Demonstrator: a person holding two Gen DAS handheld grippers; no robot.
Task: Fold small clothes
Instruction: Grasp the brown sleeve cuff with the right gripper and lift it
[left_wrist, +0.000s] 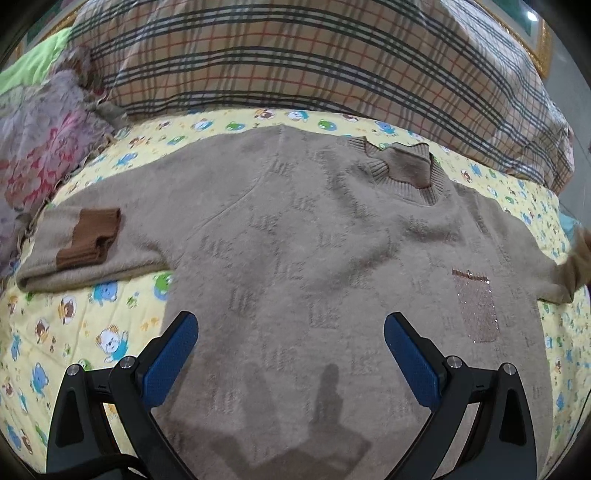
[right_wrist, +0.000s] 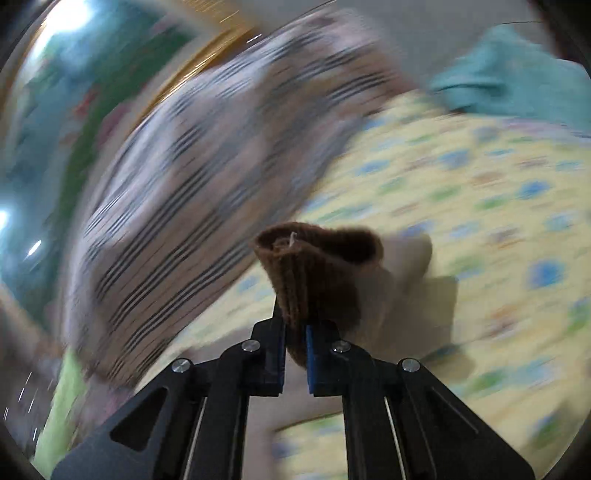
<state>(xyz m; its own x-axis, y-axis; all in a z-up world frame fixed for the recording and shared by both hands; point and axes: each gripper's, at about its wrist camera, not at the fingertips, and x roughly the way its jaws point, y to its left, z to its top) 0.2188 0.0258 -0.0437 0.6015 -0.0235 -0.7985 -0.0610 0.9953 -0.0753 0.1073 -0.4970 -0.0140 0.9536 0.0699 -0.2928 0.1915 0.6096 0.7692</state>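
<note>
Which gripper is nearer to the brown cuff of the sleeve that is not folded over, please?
The right. The right gripper has its jaws shut on that brown cuff. The left gripper hovers open over the sweater's lower body, away from it.

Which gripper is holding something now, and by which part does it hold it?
The right gripper holds the beige sweater by its dark brown sleeve cuff. The left gripper is open and holds nothing.

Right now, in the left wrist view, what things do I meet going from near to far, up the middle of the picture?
Hand-held gripper, open above the cloth → sweater body → its collar → yellow cartoon sheet → plaid pillow.
</note>
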